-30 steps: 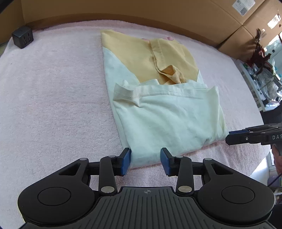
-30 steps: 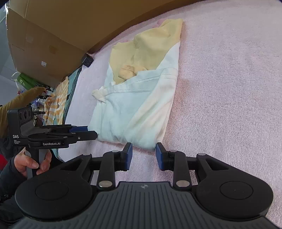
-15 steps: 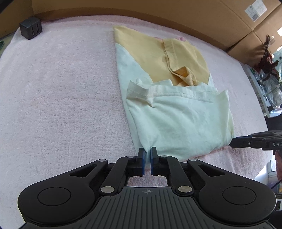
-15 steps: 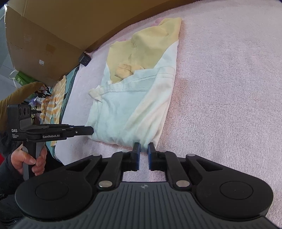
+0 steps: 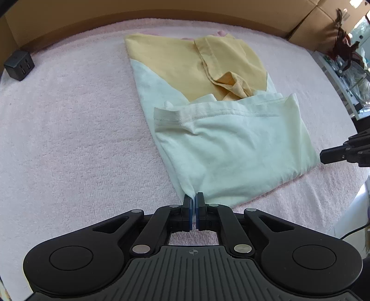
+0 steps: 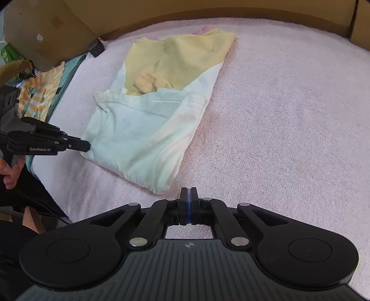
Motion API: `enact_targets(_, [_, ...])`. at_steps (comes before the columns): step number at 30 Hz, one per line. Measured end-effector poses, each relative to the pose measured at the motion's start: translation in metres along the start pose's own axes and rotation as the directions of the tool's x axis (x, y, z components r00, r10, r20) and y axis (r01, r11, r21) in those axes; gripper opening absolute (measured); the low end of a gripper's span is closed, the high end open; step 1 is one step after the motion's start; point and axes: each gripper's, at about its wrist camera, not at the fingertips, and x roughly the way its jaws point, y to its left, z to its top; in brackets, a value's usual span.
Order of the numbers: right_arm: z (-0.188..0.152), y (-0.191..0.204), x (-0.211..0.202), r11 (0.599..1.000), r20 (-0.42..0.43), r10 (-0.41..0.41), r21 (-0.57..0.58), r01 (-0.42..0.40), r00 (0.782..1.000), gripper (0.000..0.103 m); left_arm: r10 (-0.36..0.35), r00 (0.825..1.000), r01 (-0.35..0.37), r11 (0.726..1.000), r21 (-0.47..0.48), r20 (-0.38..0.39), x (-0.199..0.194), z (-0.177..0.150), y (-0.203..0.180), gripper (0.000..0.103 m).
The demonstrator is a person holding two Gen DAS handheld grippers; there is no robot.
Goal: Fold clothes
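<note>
The jaws of the left gripper (image 5: 193,199) are pressed together on the nearest corner of the folded garment (image 5: 231,150); a small peak of pale cloth runs up between the blue pads. That looks like a pinch on the lower edge, so the near half can be carried over the far half. The jaws of the right gripper (image 6: 189,193) have just been closing and now meet flush. In its own view no cloth shows between them. The garment's other near corner lies just beside them, with a strip of pink towelling (image 6: 277,127) in between. I judge that this pinch has missed or caught next to nothing, which would let one side sag in a two-handed lift.

The garment lies flat in the middle of the towel-covered tabletop. It is already folded once, pale mint below and yellow above, with a hemmed band across the middle and a bunched yellow sleeve past it.

The left view shows the right gripper's tip touching the garment's right edge, which makes the contact look closer than the right view does. Only the right view shows the person's hand (image 6: 10,171) on the left gripper's handle and a striped orange cloth (image 6: 39,92) off the tabletop's edge. Farther back, a black charger block (image 5: 19,66) sits by the cardboard boxes (image 5: 161,9).
</note>
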Motion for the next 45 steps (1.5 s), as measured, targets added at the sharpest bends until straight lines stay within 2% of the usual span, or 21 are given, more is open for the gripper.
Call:
enact_targets(2, [-0.003, -0.007, -0.006, 0.995, 0.029, 0.052, 0.085, -0.054, 0.998, 0.008, 0.006, 1.000, -0.006, 1.000, 0.005, -0.007, -0.001, 0.001, -0.001, 0.000])
enact_targets(4, [-0.006, -0.013, -0.010, 0.987, 0.058, 0.086, 0.133, -0.093, 0.995, 0.031, 0.012, 1.000, -0.011, 1.000, 0.016, -0.013, 0.000, 0.002, -0.002, 0.000])
enact_targets(5, [-0.006, -0.016, -0.010, 0.984, 0.067, 0.090, 0.148, -0.099, 0.994, 0.033, 0.014, 1.000, -0.014, 1.000, 0.022, -0.017, 0.001, 0.003, -0.003, 0.000])
enact_targets(8, [-0.005, -0.021, -0.001, 0.974, 0.075, 0.113, 0.187, -0.125, 0.991, 0.031, 0.021, 1.000, -0.020, 0.999, 0.032, -0.022, 0.002, 0.005, -0.004, 0.000])
enact_targets(10, [-0.003, -0.022, 0.006, 0.968, 0.077, 0.136, 0.203, -0.149, 0.988, 0.011, 0.022, 0.999, -0.021, 0.999, 0.034, -0.024, 0.002, 0.005, -0.004, 0.000])
enact_targets(17, [0.003, -0.015, 0.022, 0.962, 0.054, 0.173, 0.203, -0.180, 0.983, 0.010, 0.020, 0.999, -0.020, 1.000, 0.022, -0.024, 0.002, 0.005, -0.003, 0.000])
enact_targets(19, [0.005, -0.012, 0.021, 0.965, 0.046, 0.169, 0.194, -0.175, 0.985, 0.002, 0.019, 1.000, -0.018, 1.000, 0.018, -0.024, 0.002, 0.004, -0.003, 0.000])
enact_targets(22, [0.007, 0.002, 0.015, 0.991, 0.008, 0.094, 0.096, -0.094, 0.996, 0.000, 0.020, 0.999, -0.020, 1.000, 0.013, -0.028, 0.002, 0.005, -0.002, 0.000])
enact_targets(25, [0.009, 0.020, 0.003, 0.997, -0.005, -0.048, -0.060, 0.048, 0.999, 0.000, 0.026, 0.999, -0.026, 0.999, 0.026, -0.034, 0.002, 0.007, -0.003, 0.000])
enact_targets(28, [0.010, 0.035, -0.002, 0.976, 0.012, -0.135, -0.170, 0.135, 0.991, 0.000, 0.033, 0.999, -0.032, 0.999, 0.039, -0.037, 0.003, 0.008, -0.005, 0.000])
enact_targets(30, [0.007, 0.050, 0.008, 0.924, 0.026, -0.243, -0.298, 0.240, 0.970, 0.000, 0.034, 0.999, -0.032, 0.999, 0.041, -0.037, 0.003, 0.008, -0.005, 0.000])
enact_targets(32, [0.003, 0.053, 0.021, 0.901, 0.018, -0.289, -0.331, 0.279, 0.957, 0.000, 0.030, 0.999, -0.029, 0.999, 0.030, -0.034, 0.003, 0.007, -0.003, 0.000])
enact_targets(34, [0.000, 0.049, 0.030, 0.910, 0.009, -0.297, -0.302, 0.285, 0.955, 0.000, 0.022, 0.999, -0.022, 1.000, 0.008, -0.031, 0.003, 0.007, 0.000, 0.001])
enact_targets(37, [0.006, 0.039, 0.022, 0.942, 0.005, -0.255, -0.223, 0.249, 0.967, 0.002, 0.031, 0.999, -0.032, 0.999, -0.004, -0.029, 0.001, 0.006, 0.000, 0.001])
enact_targets(38, [0.008, 0.036, 0.017, 0.939, 0.027, -0.274, -0.209, 0.273, 0.961, 0.003, 0.041, 0.999, -0.041, 0.999, 0.000, -0.028, 0.000, 0.006, -0.002, 0.003])
enact_targets(39, [0.010, 0.032, 0.010, 0.932, 0.053, -0.301, -0.197, 0.305, 0.952, 0.010, 0.054, 0.998, -0.054, 0.999, 0.005, -0.022, -0.002, 0.006, -0.004, 0.004])
enact_targets(42, [0.021, 0.028, -0.018, 0.943, 0.132, -0.252, -0.187, 0.274, 0.959, 0.010, 0.098, 0.995, -0.099, 0.995, 0.027, 0.019, -0.017, 0.007, -0.010, 0.005])
enact_targets(44, [0.032, 0.032, -0.034, 0.958, 0.159, -0.164, -0.210, 0.196, 0.974, 0.010, 0.127, 0.990, -0.129, 0.991, 0.045, 0.057, -0.030, 0.008, -0.015, 0.022])
enact_targets(45, [0.037, 0.038, -0.035, 0.954, 0.160, -0.134, -0.247, 0.171, 0.978, 0.010, 0.120, 0.990, -0.124, 0.991, 0.051, 0.076, -0.037, 0.010, -0.017, 0.024])
